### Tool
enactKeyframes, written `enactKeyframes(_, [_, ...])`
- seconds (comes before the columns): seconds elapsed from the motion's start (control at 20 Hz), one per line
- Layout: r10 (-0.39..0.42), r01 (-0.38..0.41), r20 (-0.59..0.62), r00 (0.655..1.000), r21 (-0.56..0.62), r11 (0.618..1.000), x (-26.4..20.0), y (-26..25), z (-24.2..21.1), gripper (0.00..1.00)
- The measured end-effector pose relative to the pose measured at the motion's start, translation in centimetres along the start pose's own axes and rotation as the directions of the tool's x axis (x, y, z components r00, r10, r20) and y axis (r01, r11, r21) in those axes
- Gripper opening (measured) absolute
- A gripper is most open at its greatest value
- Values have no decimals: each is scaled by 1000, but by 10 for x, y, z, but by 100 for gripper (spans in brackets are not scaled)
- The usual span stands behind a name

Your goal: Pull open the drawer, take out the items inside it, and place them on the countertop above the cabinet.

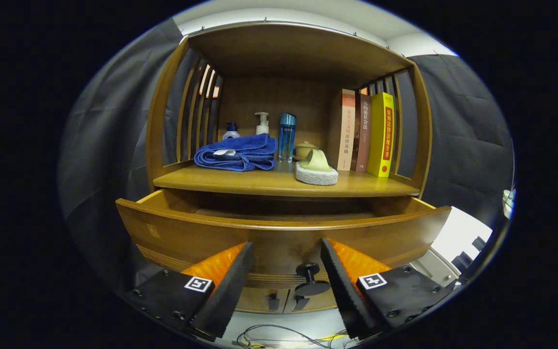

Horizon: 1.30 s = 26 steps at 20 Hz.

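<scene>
We find the drawer [279, 232] already pulled out from under the bench [284, 183], its front standing proud of the cabinet, so the first step looks done. Its inside lies too low for us to see whether anything is in it. The dark knob [310, 277] sits between the fingers of our tongs [286, 283], which stand apart and grip nothing, touching neither side of it. On the bench a blue towel [238, 152] lies toward the left edge, bottles behind it, a pale sponge [316, 169] near the front middle, books [366, 133] upright at the right. We judge emptying the drawer is what remains, if anything does
</scene>
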State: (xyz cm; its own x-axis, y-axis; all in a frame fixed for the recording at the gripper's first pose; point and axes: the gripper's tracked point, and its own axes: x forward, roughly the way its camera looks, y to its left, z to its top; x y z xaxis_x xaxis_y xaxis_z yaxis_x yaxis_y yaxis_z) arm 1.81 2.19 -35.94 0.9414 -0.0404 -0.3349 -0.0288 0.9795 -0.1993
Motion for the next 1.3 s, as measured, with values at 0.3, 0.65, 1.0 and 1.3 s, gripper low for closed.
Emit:
enactKeyframes(0.3, [-4, 3, -29, 1000, -43, 999, 29, 4, 3, 94])
enactKeyframes(0.65, [-38, 35, -59, 998, -44, 998, 62, 3, -6, 94])
enactKeyframes(1.0, [-40, 34, -68, 997, -89, 995, 84, 5, -3, 94])
enactKeyframes(1.3, [-35, 32, -72, 997, -44, 999, 76, 8, 12, 95])
